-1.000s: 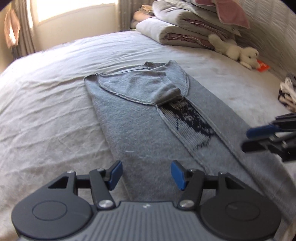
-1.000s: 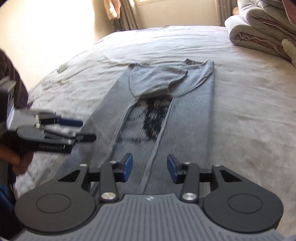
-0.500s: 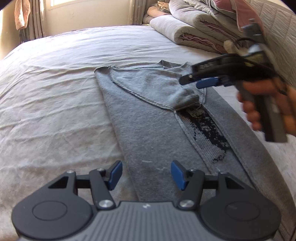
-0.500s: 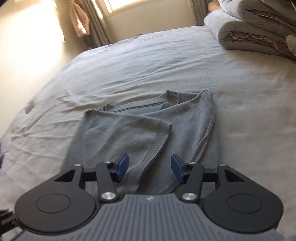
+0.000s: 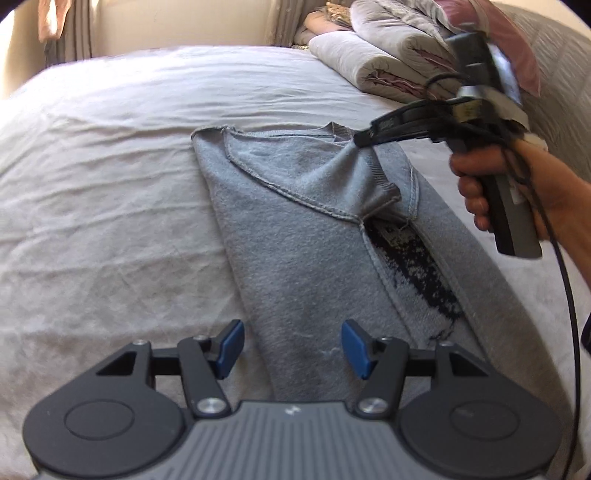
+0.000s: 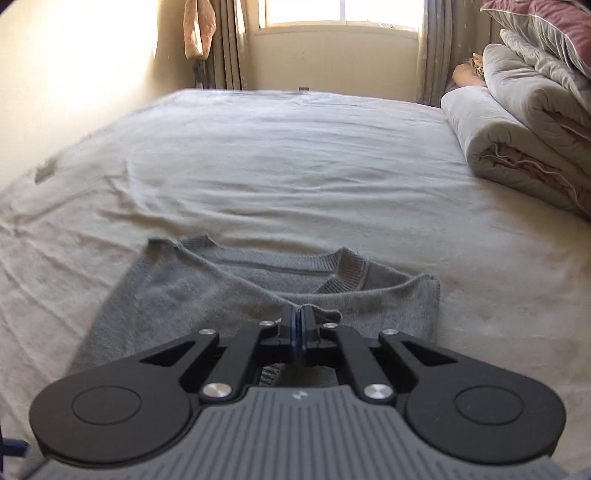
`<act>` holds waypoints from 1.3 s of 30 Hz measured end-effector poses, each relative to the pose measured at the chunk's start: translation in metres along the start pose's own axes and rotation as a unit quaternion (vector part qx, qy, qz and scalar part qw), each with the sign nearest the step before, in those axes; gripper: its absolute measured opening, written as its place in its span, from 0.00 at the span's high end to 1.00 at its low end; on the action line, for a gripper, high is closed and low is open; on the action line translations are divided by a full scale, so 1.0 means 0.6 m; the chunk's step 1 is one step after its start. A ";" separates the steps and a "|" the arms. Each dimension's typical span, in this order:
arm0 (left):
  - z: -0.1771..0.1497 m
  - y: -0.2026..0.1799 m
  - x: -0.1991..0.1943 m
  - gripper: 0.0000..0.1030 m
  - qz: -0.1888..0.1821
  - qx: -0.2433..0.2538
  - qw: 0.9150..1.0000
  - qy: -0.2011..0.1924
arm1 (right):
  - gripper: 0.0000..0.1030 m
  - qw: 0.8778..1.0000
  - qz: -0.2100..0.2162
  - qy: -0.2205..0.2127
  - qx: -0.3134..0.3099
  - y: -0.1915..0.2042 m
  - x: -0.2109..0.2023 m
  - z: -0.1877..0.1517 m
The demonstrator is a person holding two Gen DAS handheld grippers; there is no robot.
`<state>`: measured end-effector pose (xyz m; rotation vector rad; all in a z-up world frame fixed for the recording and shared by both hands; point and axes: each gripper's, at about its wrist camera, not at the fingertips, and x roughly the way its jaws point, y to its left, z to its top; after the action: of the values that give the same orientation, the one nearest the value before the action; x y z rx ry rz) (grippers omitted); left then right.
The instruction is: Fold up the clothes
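In the left wrist view, the left gripper [image 5: 291, 349] is hovering low over the near end of the grey sweater [image 5: 295, 258], and its blue fingers [image 5: 229, 347] are standing wide apart with nothing between them. The sweater is lying lengthwise on the white bedsheet [image 5: 110, 221], with its sides folded in and a dark knitted pattern [image 5: 417, 273] showing in the gap between them. Farther away, the right gripper [image 5: 360, 140], held by a hand [image 5: 480, 184], is pinching the folded sleeve near the collar and lifting the cloth into a small peak.

In the right wrist view, the right gripper [image 6: 298, 320] is showing its jaws pressed together on a fold of the sweater [image 6: 177, 291], just before the ribbed collar [image 6: 351, 269]. The garment is lying in the near part of the bedsheet [image 6: 277, 166]. Rolled quilts [image 6: 517, 140] are sitting well apart, at the right edge of the bed, and a window [image 6: 340, 14] is shining behind.
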<state>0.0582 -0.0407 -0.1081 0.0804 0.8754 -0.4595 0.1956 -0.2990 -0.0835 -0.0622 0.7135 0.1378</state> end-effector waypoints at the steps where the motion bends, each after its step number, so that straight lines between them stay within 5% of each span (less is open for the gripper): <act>1: -0.001 -0.002 0.000 0.41 0.005 0.006 1.000 0.001 | 0.96 1.000 -0.011 0.010 -0.011 0.003 0.009 -0.004; 5: 0.003 0.002 -0.003 0.41 0.002 -0.004 1.000 -0.002 | 0.96 0.999 -0.035 0.000 -0.014 -0.003 0.003 -0.026; 7: 0.002 0.000 -0.004 0.40 0.002 0.002 1.000 -0.003 | 0.81 0.999 -0.016 -0.024 0.039 -0.023 -0.032 -0.027; 8: 0.001 -0.001 -0.005 0.40 0.003 0.005 1.000 -0.003 | 0.65 0.998 -0.003 -0.022 0.062 -0.035 -0.051 -0.033; 10: -0.001 -0.006 -0.006 0.40 0.005 0.012 1.000 -0.003 | 0.53 0.996 0.011 -0.006 0.084 -0.047 -0.089 -0.050; 17: -0.011 -0.024 -0.022 0.40 0.009 0.031 0.999 -0.009 | 0.53 0.995 0.052 0.053 0.062 0.013 -0.270 -0.194; 23: -0.039 -0.036 -0.058 0.40 -0.007 0.039 0.999 -0.009 | 0.49 0.995 0.016 0.016 0.094 0.015 -0.388 -0.303; 27: -0.062 -0.043 -0.084 0.40 -0.023 0.032 0.999 -0.007 | 0.49 0.996 0.077 -0.019 0.041 0.069 -0.436 -0.340; 29: -0.078 -0.052 -0.096 0.40 -0.030 0.024 0.999 -0.006 | 0.53 0.998 0.068 0.009 -0.002 0.105 -0.419 -0.351; 32: -0.107 -0.068 -0.114 0.40 -0.042 0.020 0.999 -0.003 | 0.91 0.998 0.038 0.047 -0.006 0.118 -0.382 -0.367; 39: -0.170 -0.105 -0.151 0.40 -0.062 0.018 0.998 0.004 | 0.93 0.998 0.058 0.013 0.019 0.120 -0.409 -0.344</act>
<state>-0.0919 -0.0396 -0.0982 0.0606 0.8831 -0.5913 -0.1319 -0.2748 -0.0789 0.0135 0.7454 0.2342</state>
